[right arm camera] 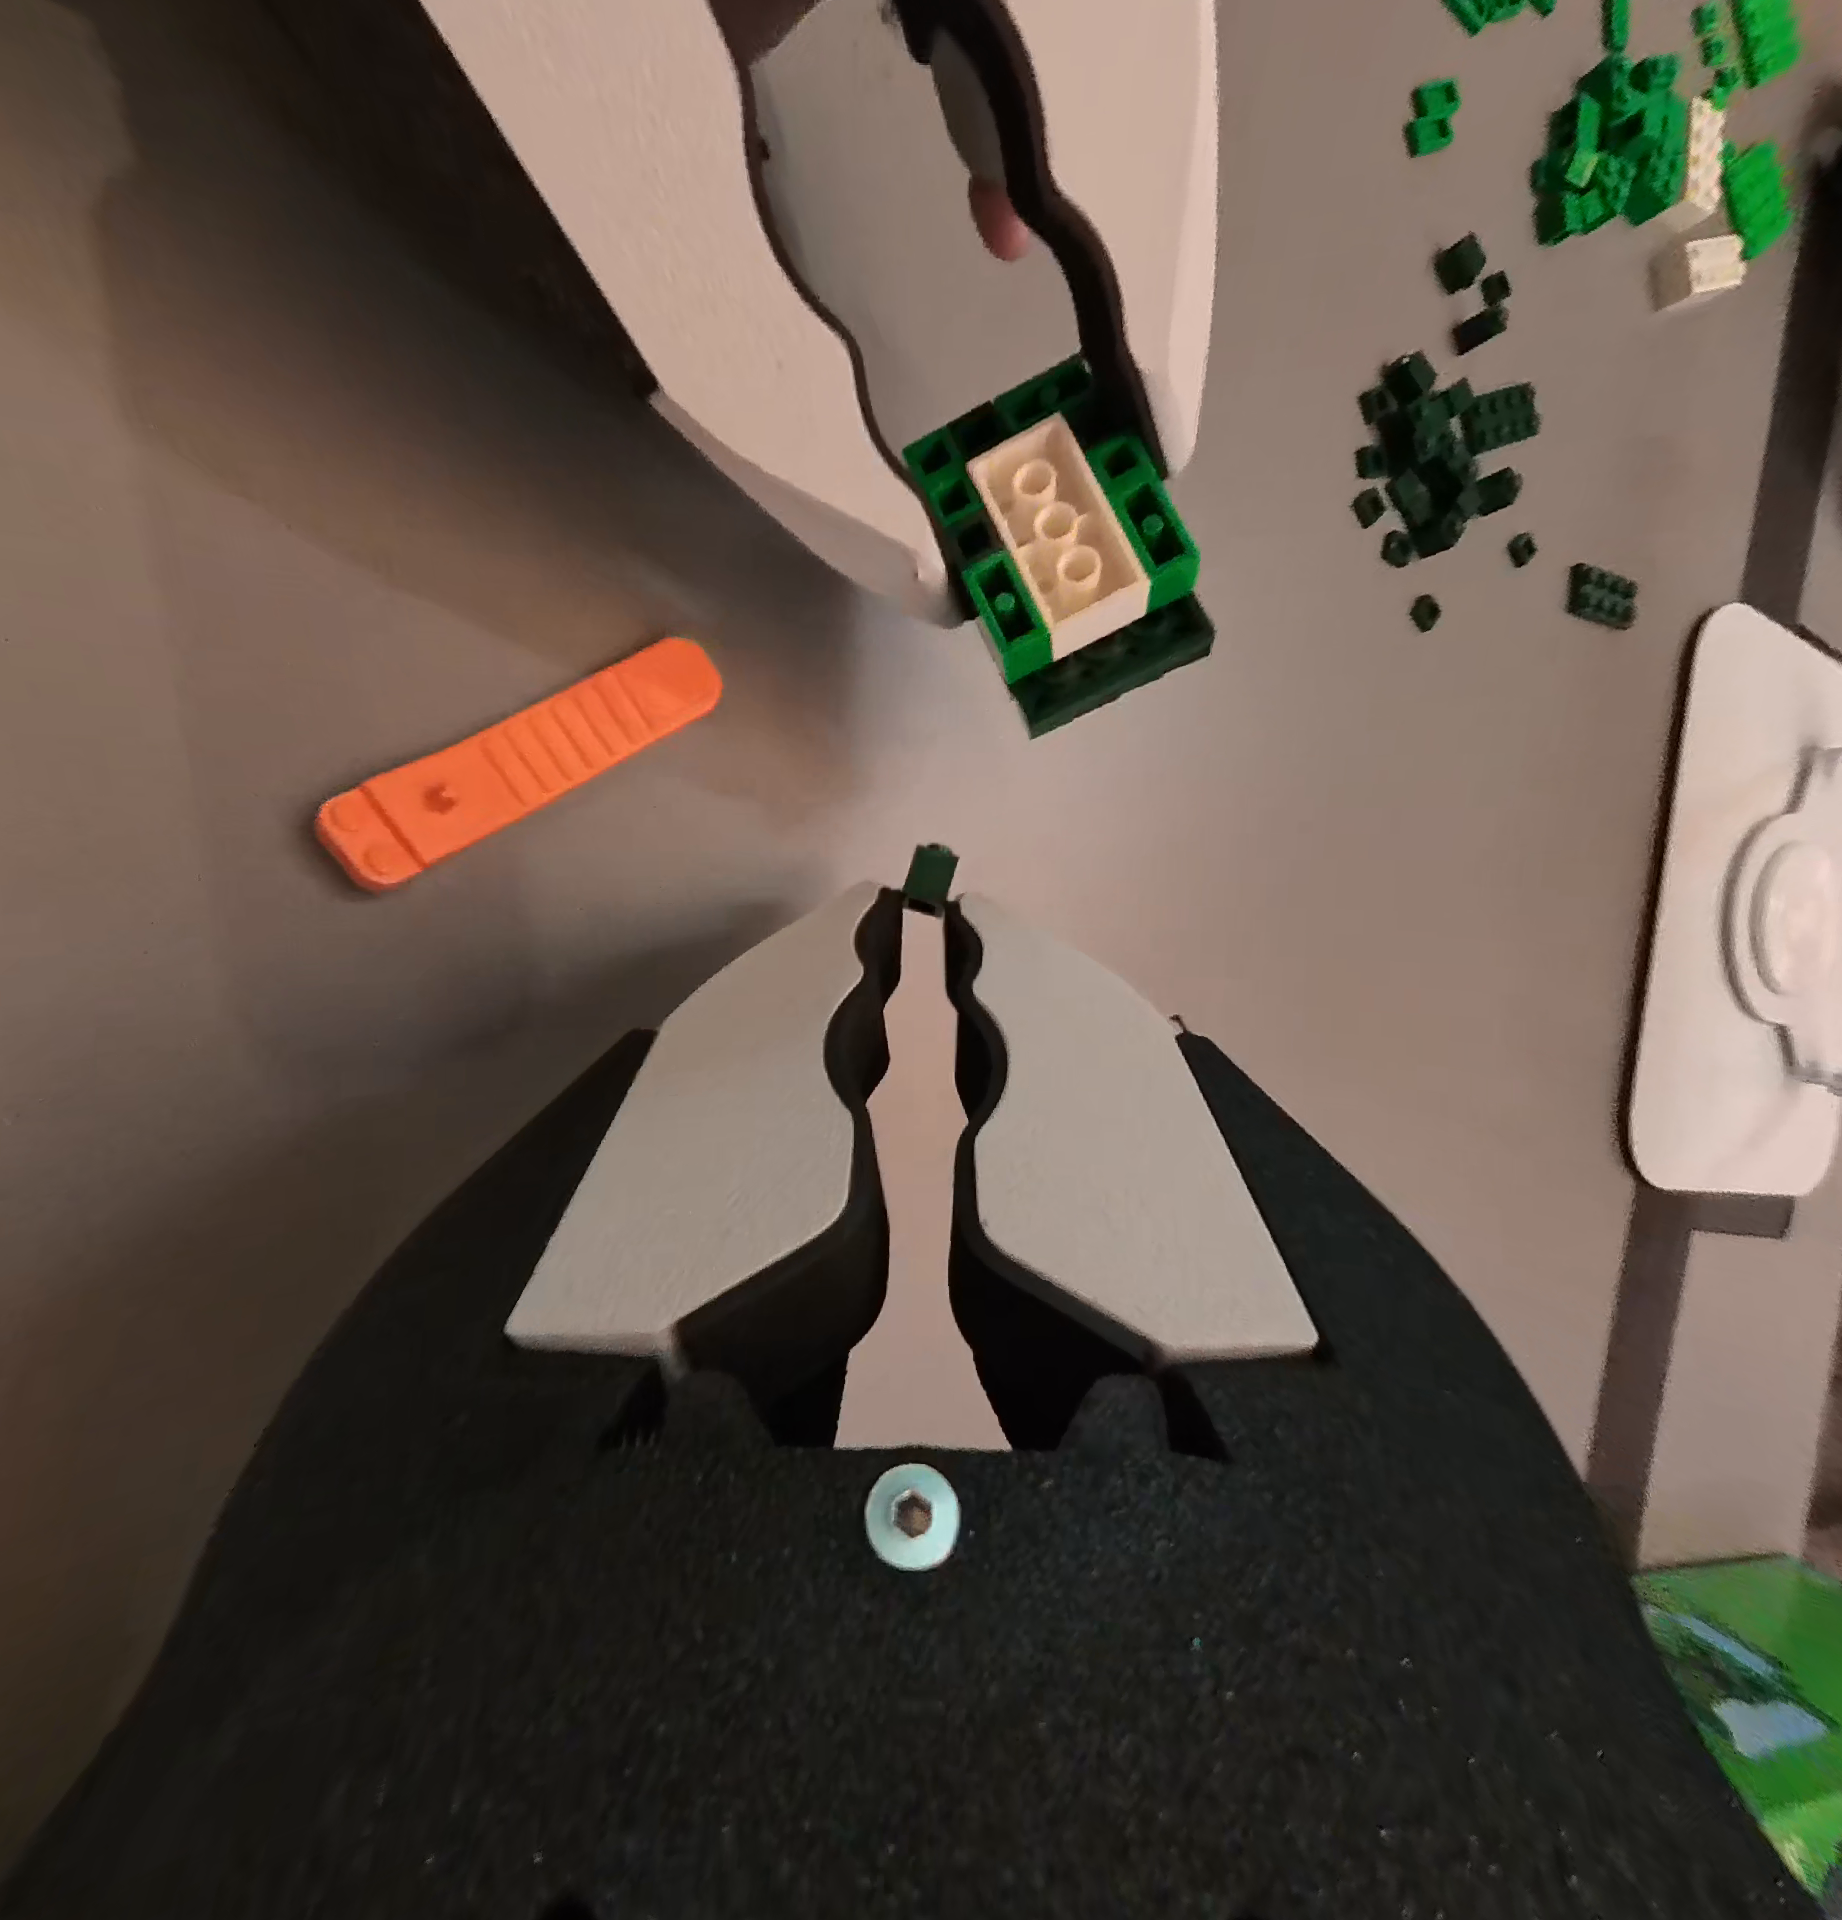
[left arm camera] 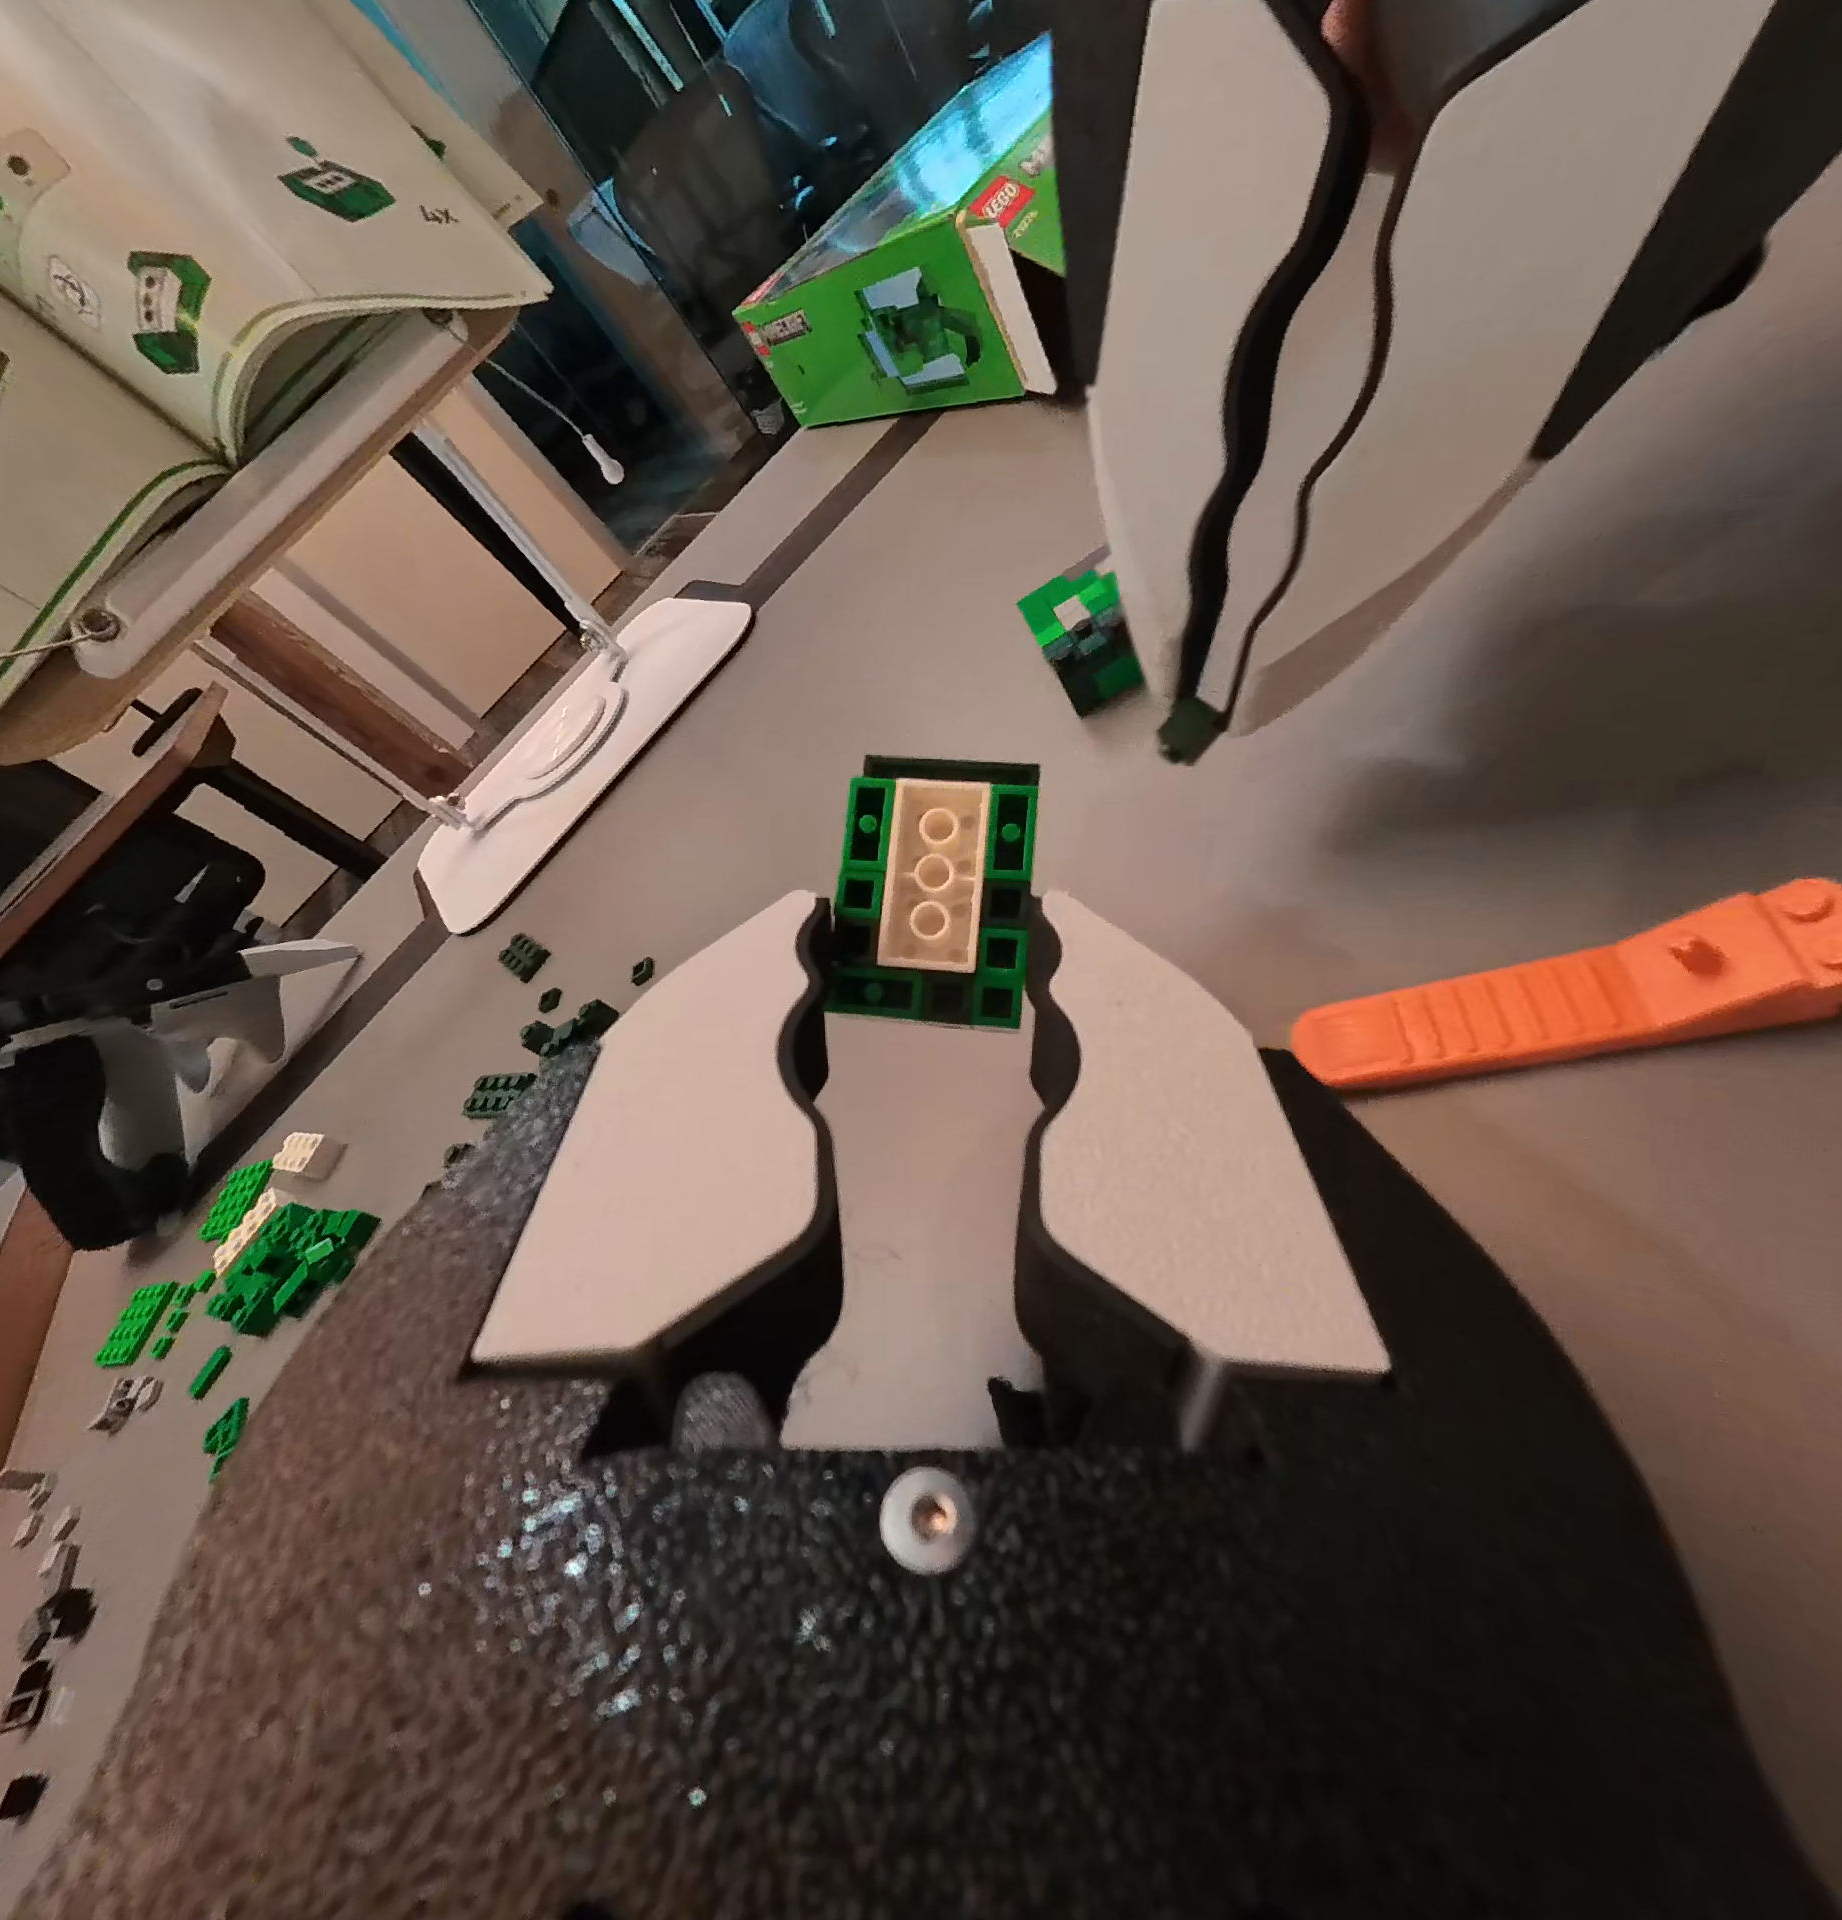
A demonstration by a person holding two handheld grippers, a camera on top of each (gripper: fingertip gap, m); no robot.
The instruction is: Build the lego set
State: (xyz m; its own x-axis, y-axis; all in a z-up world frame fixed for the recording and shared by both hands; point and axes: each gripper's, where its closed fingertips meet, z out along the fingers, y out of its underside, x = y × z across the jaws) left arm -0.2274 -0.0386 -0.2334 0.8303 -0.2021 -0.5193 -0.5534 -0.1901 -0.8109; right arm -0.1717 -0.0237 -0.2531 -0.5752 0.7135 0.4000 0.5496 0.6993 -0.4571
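— What does the scene look like?
— A grey table (left arm camera: 1519,1299) carries everything. At its far edge lies a green LEGO box (left arm camera: 896,322); to the left an open instruction booklet (left arm camera: 169,260) rests on a stand with a white base (left arm camera: 584,769).

— And the grippers?
— The left gripper (left arm camera: 927,935) clamps a green brick assembly (left arm camera: 938,904) with a cream brick on top, fingers closed against its sides, held above the table. The right gripper (right arm camera: 922,899) pinches a tiny dark green piece (right arm camera: 929,878) at its tips, close to the assembly but apart from it.

— Anything else?
— An orange brick separator (left arm camera: 1582,997) lies right of the assembly, loose green bricks (left arm camera: 273,1268) are scattered left, and a small finished green build (left arm camera: 1078,644) stands farther back.
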